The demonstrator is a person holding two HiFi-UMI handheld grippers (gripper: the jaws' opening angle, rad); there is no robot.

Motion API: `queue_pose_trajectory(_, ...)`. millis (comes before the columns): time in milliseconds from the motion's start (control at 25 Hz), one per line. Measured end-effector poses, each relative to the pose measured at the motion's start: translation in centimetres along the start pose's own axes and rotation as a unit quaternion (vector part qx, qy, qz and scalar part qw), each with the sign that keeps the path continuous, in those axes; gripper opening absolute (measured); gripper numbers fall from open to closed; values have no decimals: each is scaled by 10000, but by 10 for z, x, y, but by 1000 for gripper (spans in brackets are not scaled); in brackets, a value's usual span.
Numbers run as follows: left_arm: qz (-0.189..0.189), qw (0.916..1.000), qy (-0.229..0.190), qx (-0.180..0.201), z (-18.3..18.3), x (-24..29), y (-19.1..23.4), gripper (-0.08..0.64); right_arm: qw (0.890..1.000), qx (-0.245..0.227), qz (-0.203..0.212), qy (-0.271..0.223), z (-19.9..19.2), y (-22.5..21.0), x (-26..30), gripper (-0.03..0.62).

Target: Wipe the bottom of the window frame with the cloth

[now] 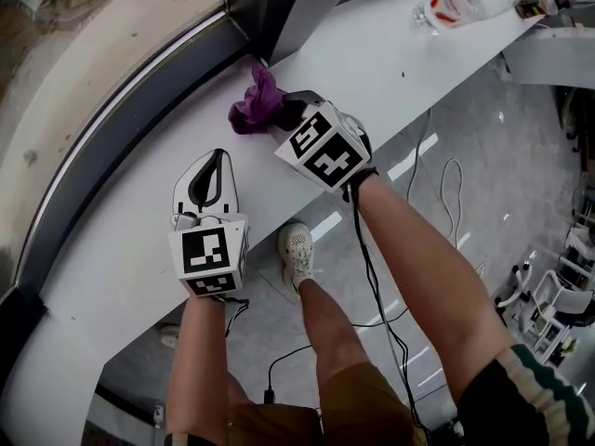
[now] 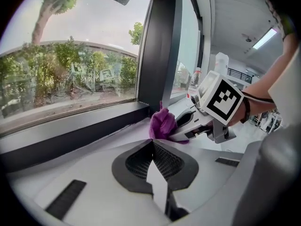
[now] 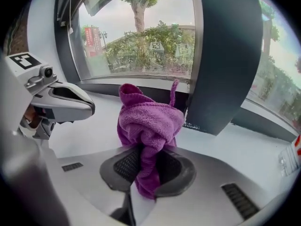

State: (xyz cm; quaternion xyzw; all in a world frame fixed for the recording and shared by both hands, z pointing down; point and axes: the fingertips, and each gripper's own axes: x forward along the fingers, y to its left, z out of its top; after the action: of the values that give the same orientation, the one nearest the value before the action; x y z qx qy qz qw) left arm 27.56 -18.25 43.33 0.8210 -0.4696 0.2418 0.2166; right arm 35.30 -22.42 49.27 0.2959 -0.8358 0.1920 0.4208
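Observation:
A bunched purple cloth (image 1: 257, 103) is pinched in my right gripper (image 1: 296, 110), which is shut on it; the cloth (image 3: 148, 121) bulges out ahead of the jaws. The cloth sits on the white sill (image 1: 186, 137), close to the dark bottom rail of the window frame (image 1: 121, 128) and beside a dark upright post (image 3: 225, 55). My left gripper (image 1: 208, 180) rests over the sill to the left, jaws together with nothing between them (image 2: 151, 152). In the left gripper view the cloth (image 2: 162, 124) and the right gripper (image 2: 188, 121) lie ahead.
A clear plastic bottle with a red label (image 1: 460, 6) lies on the sill at the far right. Black cables (image 1: 376, 295) trail down to the grey floor. The person's legs and a white shoe (image 1: 297, 249) stand below the sill edge.

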Motion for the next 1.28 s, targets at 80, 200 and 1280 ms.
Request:
queue_pose_trajectory(80,-14,10000,17,-8,-5,-3,-4,9,10000,41,-54,15,-5,3,-4,77)
queue_pose_trajectory(200,-94,9999,62,26,-12,-7,-12,9,9999,67,-103,29,-15,10,-10,77)
queue_pose_trajectory(1280,146,9998,-29,-146,-41,-73,4,9,9944,681,-809,37,-50,37,-30,74)
